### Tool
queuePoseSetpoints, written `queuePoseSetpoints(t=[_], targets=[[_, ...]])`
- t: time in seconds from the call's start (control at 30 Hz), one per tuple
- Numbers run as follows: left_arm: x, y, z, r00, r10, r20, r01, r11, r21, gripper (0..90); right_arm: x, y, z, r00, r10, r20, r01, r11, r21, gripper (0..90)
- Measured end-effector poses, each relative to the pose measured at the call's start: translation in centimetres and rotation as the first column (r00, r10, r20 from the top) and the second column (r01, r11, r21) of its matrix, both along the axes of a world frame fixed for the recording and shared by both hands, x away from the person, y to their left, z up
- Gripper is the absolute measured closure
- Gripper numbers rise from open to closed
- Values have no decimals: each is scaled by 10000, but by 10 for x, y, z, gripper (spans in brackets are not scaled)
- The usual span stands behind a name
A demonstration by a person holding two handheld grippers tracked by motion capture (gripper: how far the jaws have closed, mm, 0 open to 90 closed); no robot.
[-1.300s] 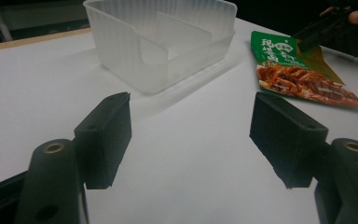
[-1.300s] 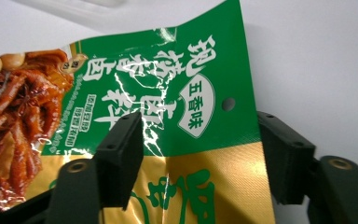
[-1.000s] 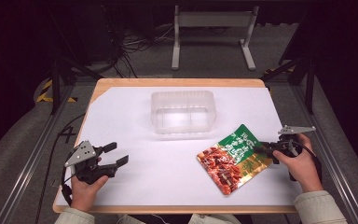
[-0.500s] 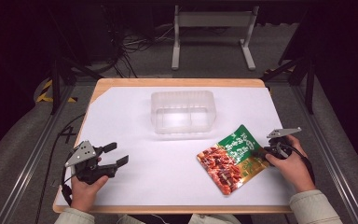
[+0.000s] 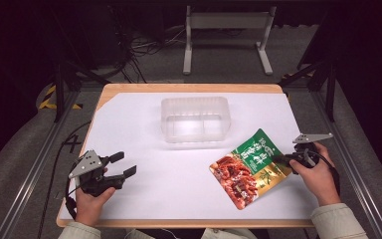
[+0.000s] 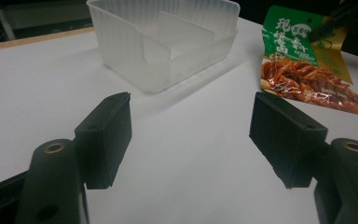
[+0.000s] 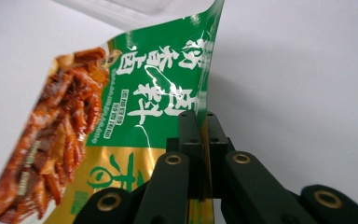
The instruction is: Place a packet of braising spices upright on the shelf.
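right gripper (image 5: 284, 159) is clamped on the right edge of the green and red foil snack packet (image 5: 248, 167), which lies on the white-covered desk (image 5: 144, 134) just in front and right of the clear plastic tub (image 5: 195, 119). left gripper (image 5: 127, 164) hovers with jaws apart, holding nothing. looks like the pick-up step; next probably lift the packet toward the tub.

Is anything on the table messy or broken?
Nothing looks broken or spilled. The snack packet lies crooked because the right gripper is pinching its edge and tipping it. The clear plastic box sits upright and empty. The left gripper is open, holding nothing.
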State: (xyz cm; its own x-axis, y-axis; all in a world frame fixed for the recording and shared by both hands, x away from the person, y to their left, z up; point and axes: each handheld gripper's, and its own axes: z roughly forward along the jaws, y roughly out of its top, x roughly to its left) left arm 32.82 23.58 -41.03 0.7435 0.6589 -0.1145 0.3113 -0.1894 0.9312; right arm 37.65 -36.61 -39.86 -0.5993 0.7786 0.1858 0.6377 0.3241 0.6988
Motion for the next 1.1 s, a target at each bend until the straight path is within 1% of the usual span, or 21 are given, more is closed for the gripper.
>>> queuePoseSetpoints(t=[0.1, 0.23, 0.33, 0.37, 0.4, 0.43, 0.5, 0.7, 0.83, 0.93, 1.03, 1.1], targets=[[0, 0, 0, 10000, -10, -2, 10, 10000, -34, 301, -4, 0, 10, 9999, 33, 106, -35, 9997, 235, 900], [0, 0, 0, 10000, -18, 13, 18, 10000, 10, 301, -10, 2, 21, 9992, 150, 360, -161, 9994, 297, 900], [0, 0, 0, 10000, -4, -1, 4, 10000, -10, 301, -11, 3, 24, 9989, 194, 426, -208, 9993, 311, 900], [0, -1, 0, 10000, 17, 2, -17, 10000, -8, 301, -13, 4, 28, 9984, 251, 501, -268, 9991, 322, 900], [0, 0, 0, 10000, 12, 0, -12, 10000, -7, 301, -17, 7, 35, 9970, 366, 680, -390, 9986, 346, 900], [0, -1, 0, 10000, 22, 3, -22, 10000, -12, 301, -19, 8, 39, 9965, 446, 714, -471, 9983, 337, 900], [0, -1, 0, 10000, 22, 13, -22, 10000, -22, 301, -23, 11, 46, 9944, 581, 882, -607, 9978, 270, 900], [0, -1, 0, 10000, 26, -7, -26, 10000, -19, 301, -33, 21, 64, 9876, 977, 1229, -1026, 9941, 344, 900], [0, -2, 0, 10000, 40, -28, -40, 10000, -63, 301, -39, 28, 76, 9807, 1287, 1473, -1355, 9901, 365, 900], [0, -1, 0, 10000, 26, -11, -26, 10000, -30, 301, -41, 32, 83, 9758, 1528, 1562, -1624, 9854, 506, 900], [0, -1, 0, 10000, 44, -19, -44, 10000, -32, 301, -44, 35, 92, 9697, 1807, 1646, -1946, 9782, 726, 900], [0, -1, 0, 10000, 50, -22, -50, 10000, -37, 301, -45, 37, 97, 9665, 1912, 1713, -2067, 9753, 776, 900]])
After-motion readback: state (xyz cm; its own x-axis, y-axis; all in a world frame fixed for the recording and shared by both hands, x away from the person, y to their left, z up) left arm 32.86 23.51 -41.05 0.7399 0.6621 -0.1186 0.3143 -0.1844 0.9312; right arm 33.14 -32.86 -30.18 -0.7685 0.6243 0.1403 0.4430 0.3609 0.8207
